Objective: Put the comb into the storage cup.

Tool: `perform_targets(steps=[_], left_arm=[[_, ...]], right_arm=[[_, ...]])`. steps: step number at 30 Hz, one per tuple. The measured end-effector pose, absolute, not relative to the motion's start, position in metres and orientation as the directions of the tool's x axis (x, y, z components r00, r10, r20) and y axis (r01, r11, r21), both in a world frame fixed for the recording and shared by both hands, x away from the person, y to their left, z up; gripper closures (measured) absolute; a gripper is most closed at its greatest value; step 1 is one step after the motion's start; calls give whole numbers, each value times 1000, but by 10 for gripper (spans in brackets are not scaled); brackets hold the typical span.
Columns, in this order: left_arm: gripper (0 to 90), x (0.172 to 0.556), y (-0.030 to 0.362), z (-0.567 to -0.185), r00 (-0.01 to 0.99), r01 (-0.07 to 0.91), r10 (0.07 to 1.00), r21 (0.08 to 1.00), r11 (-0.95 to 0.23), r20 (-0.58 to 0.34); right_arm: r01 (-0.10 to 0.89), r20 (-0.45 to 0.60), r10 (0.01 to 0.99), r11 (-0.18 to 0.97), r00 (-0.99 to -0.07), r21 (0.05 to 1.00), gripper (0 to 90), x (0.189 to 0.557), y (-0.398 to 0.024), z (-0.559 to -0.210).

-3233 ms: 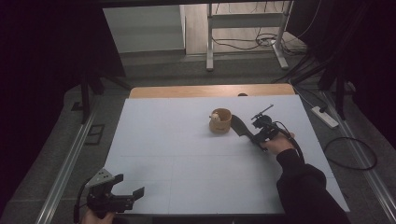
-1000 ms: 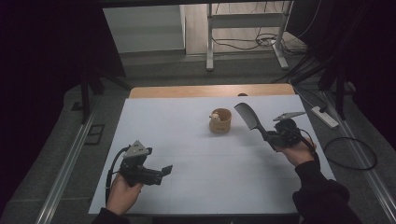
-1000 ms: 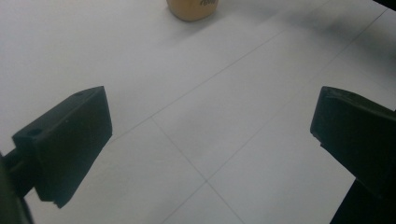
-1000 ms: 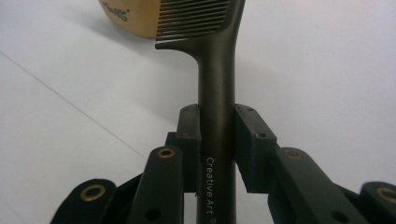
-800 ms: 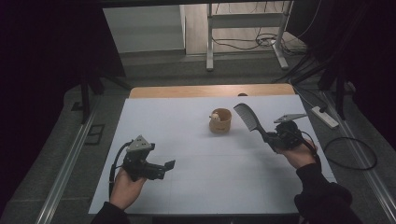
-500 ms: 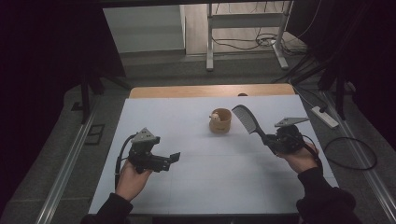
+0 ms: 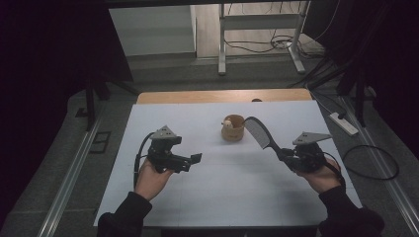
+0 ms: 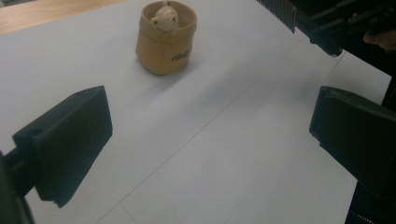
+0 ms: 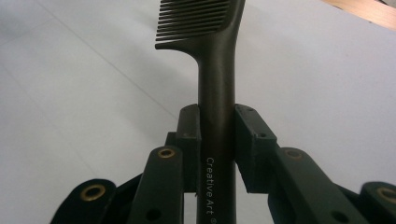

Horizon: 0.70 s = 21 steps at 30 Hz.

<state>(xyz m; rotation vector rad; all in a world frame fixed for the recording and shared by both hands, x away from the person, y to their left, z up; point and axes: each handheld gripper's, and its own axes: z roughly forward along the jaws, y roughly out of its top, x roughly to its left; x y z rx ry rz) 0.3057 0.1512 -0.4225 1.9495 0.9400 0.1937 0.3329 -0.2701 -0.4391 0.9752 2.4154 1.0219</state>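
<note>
- right gripper (image 7: 285, 154) has its fingers (image 9: 189, 140) clenched on the handle of a black comb (image 7: 259, 133), one pad each side of the stem, clear in the right gripper view. handle says "creative art" on it
- comb is up off the table (image 7: 217, 197), teeth end sticking out away from the person and toward the middle, ending just beside the little cup in the high view. can't tell if it actually touches it, prob not
- small tan cup (image 7: 232, 128) w/ a tiny pale bear-looking figure (image 8: 164, 15) inside sits upright on the white table, far half, roughly centre. some dark lettering on its side, too small to read
- left gripper (image 7: 192, 160) is held above the table on the left side, well apart from the cup, pointing across toward the right hand
- left fingers (image 8: 70, 140) are released, spread wide w/ nothing btwn them, just bare white table in the gap (left gripper view). cup is further off ahead of them, and the comb teeth + right gripper poke in at that view's top right corner
- both hands come in from the near edge, dark sleeves
- a strip of bare wood (image 7: 197, 96) shows at the far edge of the table past the white sheet
</note>
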Motion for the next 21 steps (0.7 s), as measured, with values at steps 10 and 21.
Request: perform_targets(steps=[10,21], left_arm=[[0,322,140,-416,733,523,629,806,-277,-259],[0,334,127,-412,759,517,587,807,-284,-280]], right_arm=[[409,-62,660,535,-749,739,724,311,-270,-439],[372,-79,629,551,-773,747,724,292,-267,-438]])
